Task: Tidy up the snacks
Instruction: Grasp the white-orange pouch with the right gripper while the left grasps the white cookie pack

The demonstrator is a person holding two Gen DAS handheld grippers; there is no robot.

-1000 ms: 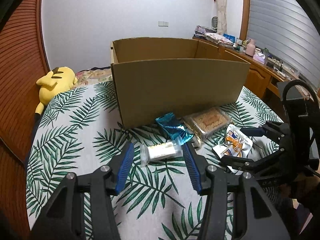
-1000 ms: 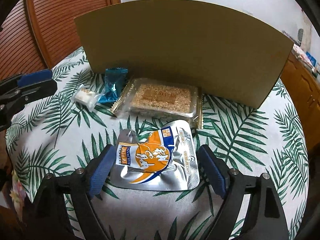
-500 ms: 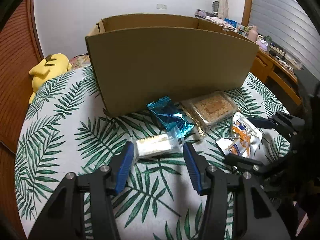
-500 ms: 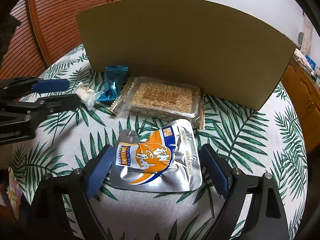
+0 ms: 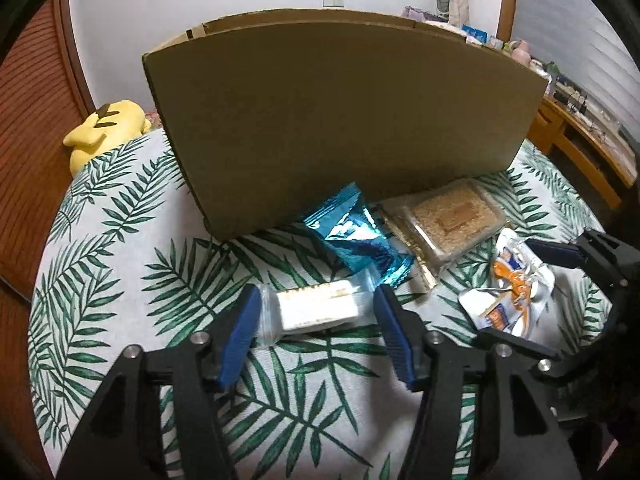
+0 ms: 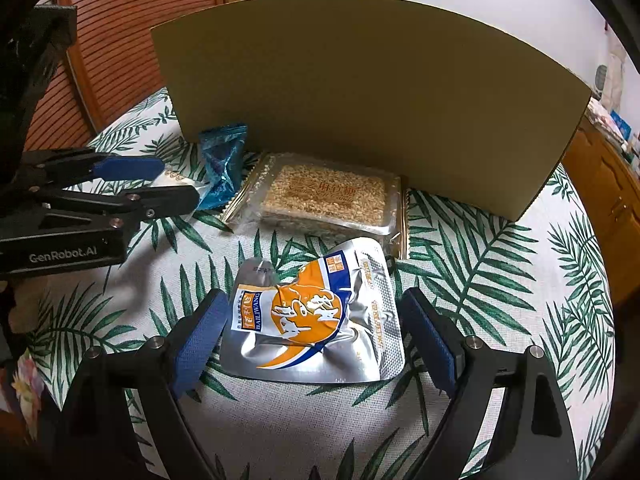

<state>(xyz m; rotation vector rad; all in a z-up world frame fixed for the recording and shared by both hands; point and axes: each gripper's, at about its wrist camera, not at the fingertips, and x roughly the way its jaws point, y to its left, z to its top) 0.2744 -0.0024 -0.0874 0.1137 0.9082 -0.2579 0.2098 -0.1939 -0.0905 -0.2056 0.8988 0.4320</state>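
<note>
The left gripper [image 5: 314, 322], marked "GenRobot.AI", has just been opening its jaws; a small clear-wrapped white snack bar [image 5: 316, 310] lies between them on the palm-leaf tablecloth [image 5: 120, 272], pads not pressing. The right gripper [image 6: 312, 336] stands wide around a silver foil pouch [image 6: 312, 316] printed "BAILIWANG", ungripped. A sesame brittle tray [image 6: 326, 198] and blue foil packet [image 6: 222, 164] lie before the brown cardboard box [image 6: 360, 100].

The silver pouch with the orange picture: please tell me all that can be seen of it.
The silver pouch is a flat foil packet, crinkled and shiny, printed with an orange and blue design and the word BAILIWANG. It looks sealed. It lies face up on the leaf-print tablecloth, just in front of the clear pack of sesame bars. The right gripper stands open around it, its blue fingers not pressing it.
</note>
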